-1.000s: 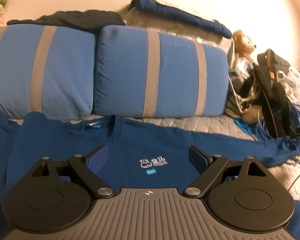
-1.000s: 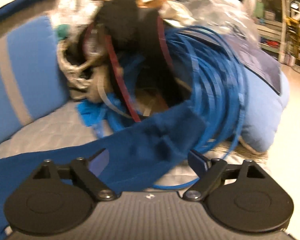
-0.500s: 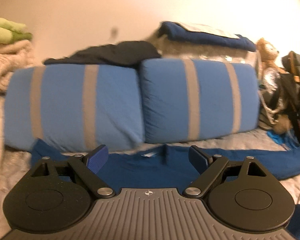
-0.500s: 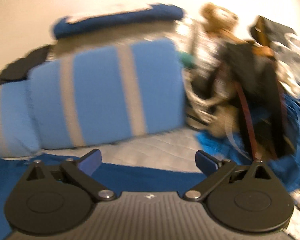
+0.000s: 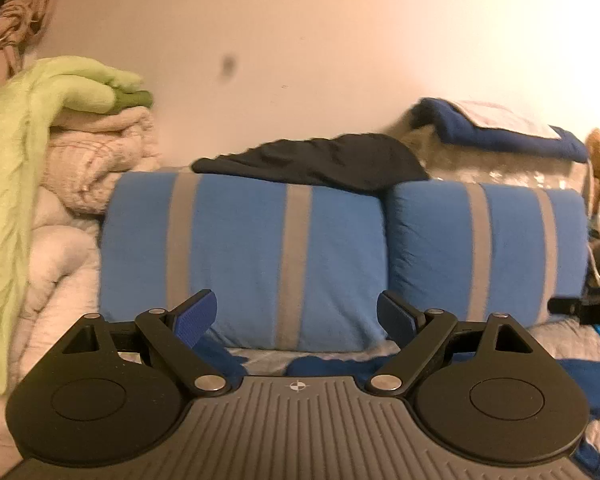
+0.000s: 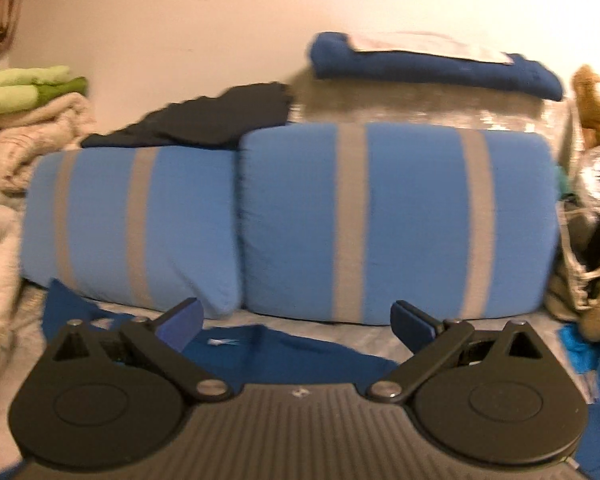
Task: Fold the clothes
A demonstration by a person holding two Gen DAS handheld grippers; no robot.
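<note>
**Two grippers spread wide, blue shirt lying below them**

Two grippers come under our inspection, and we find both released, holding nothing. The left gripper (image 5: 297,316) has its blue-padded fingers (image 5: 194,318) spread wide apart, with only bedding and pillow visible between them. The right gripper (image 6: 296,322) stands likewise, fingers parted.

We locate the blue shirt (image 6: 284,350) flat on the grey quilted bed cover (image 6: 364,338), directly below and just ahead of the right gripper; its collar, with a small white label, lies between the right gripper's two fingers in that view. One sleeve end (image 6: 66,306) reaches toward the left, against the foot of the pillows. From the left wrist we see only parts of the same shirt (image 5: 328,364) low in the frame, beneath the fingers and not touching them.

Behind the shirt, we note two blue pillows with grey stripes (image 6: 396,216) standing side by side. A dark garment (image 5: 320,160) is draped over the pillows' tops. Folded cream blankets (image 5: 96,164) topped by a green cloth (image 5: 80,84) are stacked at the left. A teddy bear (image 6: 596,100) sits at the far right.
</note>
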